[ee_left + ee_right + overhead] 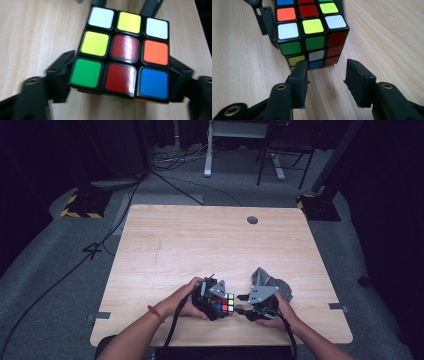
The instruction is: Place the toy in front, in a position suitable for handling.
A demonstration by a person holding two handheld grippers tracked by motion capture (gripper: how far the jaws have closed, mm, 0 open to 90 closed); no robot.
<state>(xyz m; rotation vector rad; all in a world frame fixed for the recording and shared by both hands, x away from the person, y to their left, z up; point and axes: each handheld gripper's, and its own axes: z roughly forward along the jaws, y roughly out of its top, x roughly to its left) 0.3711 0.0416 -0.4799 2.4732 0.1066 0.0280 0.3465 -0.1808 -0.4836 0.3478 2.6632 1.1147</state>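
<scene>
Puzzle cube, scrambled, on worktop near front edge: left gripper clamped on its sides, right gripper half-open just short of it; turning apparently not begun

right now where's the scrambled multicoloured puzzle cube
In the high view the scrambled multicoloured puzzle cube sits near the front edge of the light wooden table, clamped in the left gripper, the right gripper just beside it.

Cube sat on the table near your edge, between your left gripper and right gripper. Crumpled cloth lay just behind the right one. Table's round hole was far back.
</scene>
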